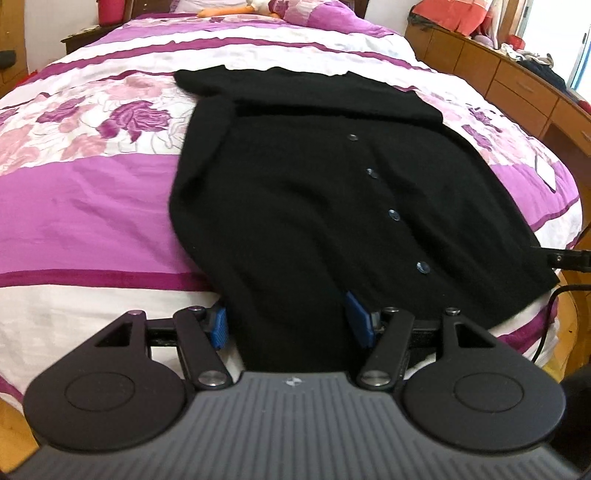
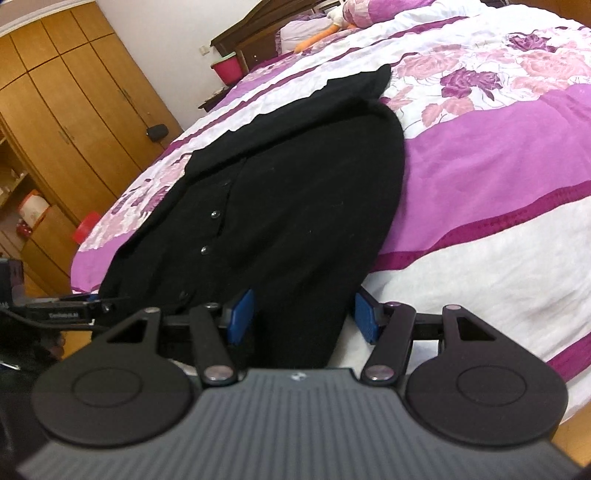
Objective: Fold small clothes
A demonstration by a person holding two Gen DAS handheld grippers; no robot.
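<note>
Left gripper (image 1: pixel 291 326): jaws wide apart, blue pads either side of the near hem of the black cardigan (image 1: pixel 314 192); fabric lies between them, not pinched.

Right gripper (image 2: pixel 303 315): jaws likewise spread, straddling the hem at the opposite near corner; nothing clamped. The left gripper's body shows at the left edge of the right wrist view, so both sit along the same hem, about equally near.

Black cardigan: flat on the purple floral bedspread (image 1: pixel 92 192), hem at the bed's foot edge, long axis running straight away from both grippers toward the headboard. Button row (image 1: pixel 397 214) follows that axis. Sleeves folded across the far end.

Judgement: the fold probably carries hem toward collar, along that axis.

Farthest: pillows, orange soft toy (image 1: pixel 221 11).
</note>
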